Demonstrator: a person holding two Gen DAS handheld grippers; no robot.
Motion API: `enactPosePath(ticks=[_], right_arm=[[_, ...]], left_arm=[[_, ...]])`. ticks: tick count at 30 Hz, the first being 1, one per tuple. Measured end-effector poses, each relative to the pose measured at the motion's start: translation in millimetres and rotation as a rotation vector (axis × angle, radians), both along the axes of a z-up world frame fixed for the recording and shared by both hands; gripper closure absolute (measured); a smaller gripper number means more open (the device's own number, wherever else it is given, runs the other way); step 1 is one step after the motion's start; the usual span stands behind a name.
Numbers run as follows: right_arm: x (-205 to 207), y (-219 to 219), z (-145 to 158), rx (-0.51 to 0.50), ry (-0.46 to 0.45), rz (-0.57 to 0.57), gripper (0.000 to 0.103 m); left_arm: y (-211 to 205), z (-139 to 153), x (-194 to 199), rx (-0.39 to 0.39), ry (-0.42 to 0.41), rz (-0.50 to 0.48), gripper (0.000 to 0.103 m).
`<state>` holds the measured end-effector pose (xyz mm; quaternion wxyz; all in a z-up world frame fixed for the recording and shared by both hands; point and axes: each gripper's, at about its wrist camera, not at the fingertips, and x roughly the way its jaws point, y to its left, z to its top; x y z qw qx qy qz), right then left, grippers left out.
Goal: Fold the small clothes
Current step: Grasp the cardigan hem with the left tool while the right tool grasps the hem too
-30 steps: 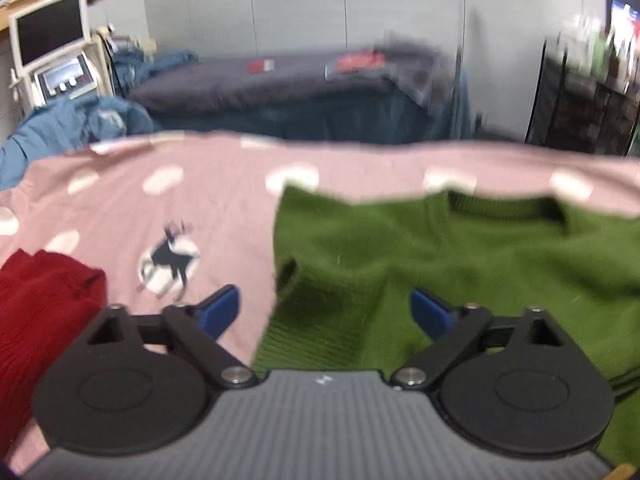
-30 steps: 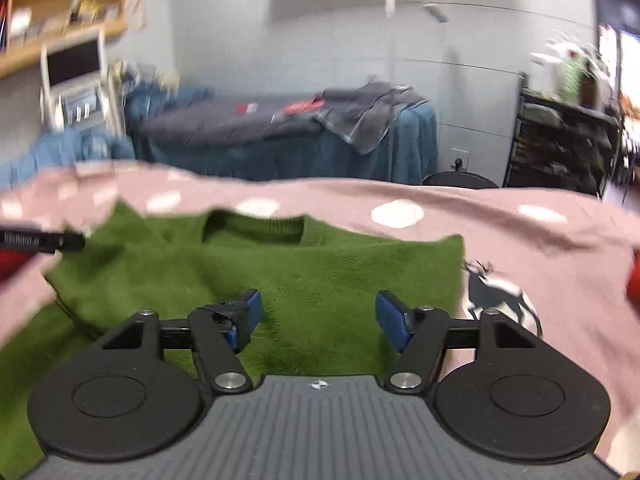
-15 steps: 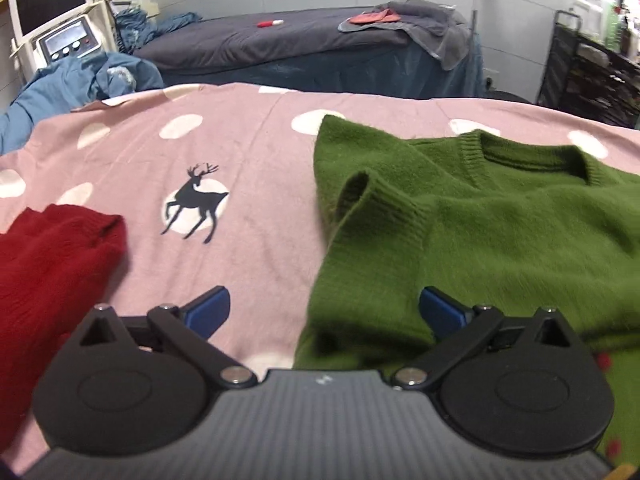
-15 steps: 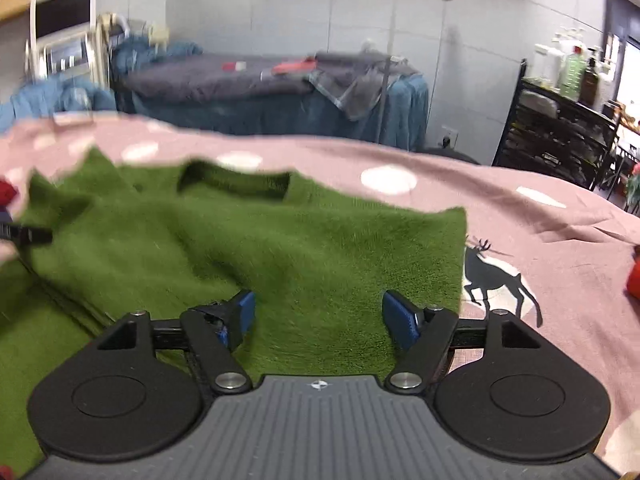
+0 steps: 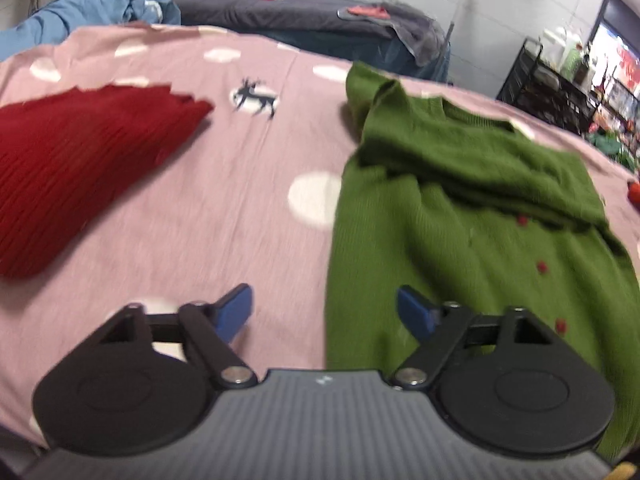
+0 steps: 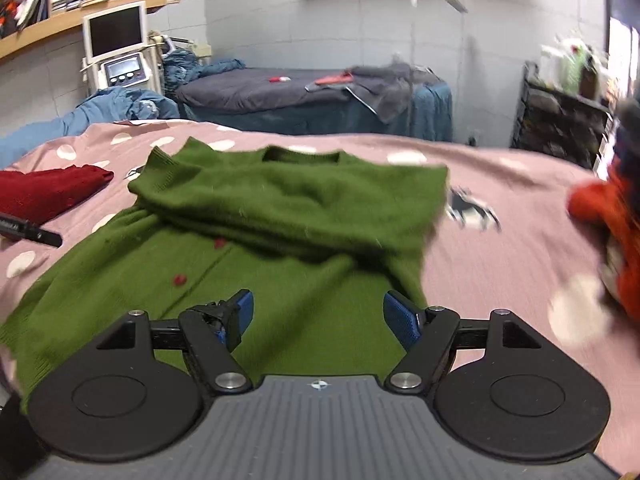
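The green sweater (image 6: 280, 216) is lying sleeves-folded across its chest; the left gripper (image 5: 325, 310) is closing empty, right gripper (image 6: 316, 316) fingers apart, empty.

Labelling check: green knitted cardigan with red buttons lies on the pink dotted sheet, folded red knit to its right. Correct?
Not quite: the folded red knit lies left of the green knitted cardigan, as the right wrist view shows. Both do lie on the pink dotted sheet.

A monitor (image 6: 115, 30) on a wheeled machine stands at upper left below a wooden shelf (image 6: 80, 8); a dark-covered bed (image 6: 280, 92) fills the centre background, a black rack (image 6: 560, 116) at right.
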<state>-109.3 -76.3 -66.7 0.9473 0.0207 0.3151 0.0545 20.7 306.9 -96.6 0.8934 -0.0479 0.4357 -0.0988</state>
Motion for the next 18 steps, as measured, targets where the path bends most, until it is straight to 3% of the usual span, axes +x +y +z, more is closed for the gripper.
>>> enactPosePath(ticks=[9,13,18], right_arm=[[-60,-7,-8,0.023,0.142,-0.026,0.0],[-80,-6,-12,0.065,0.201,-0.011,0.0],[-92,-1,-23,0.148,0.28,0.006,0.002]], left_arm=[[-7,-16,-47,-0.016,0.081,-0.147,0.032],[-10,-19,-55,-0.093,0.091,-0.181,0.034],[-22,-21,-64,-0.12,0.097,-0.214,0.034]])
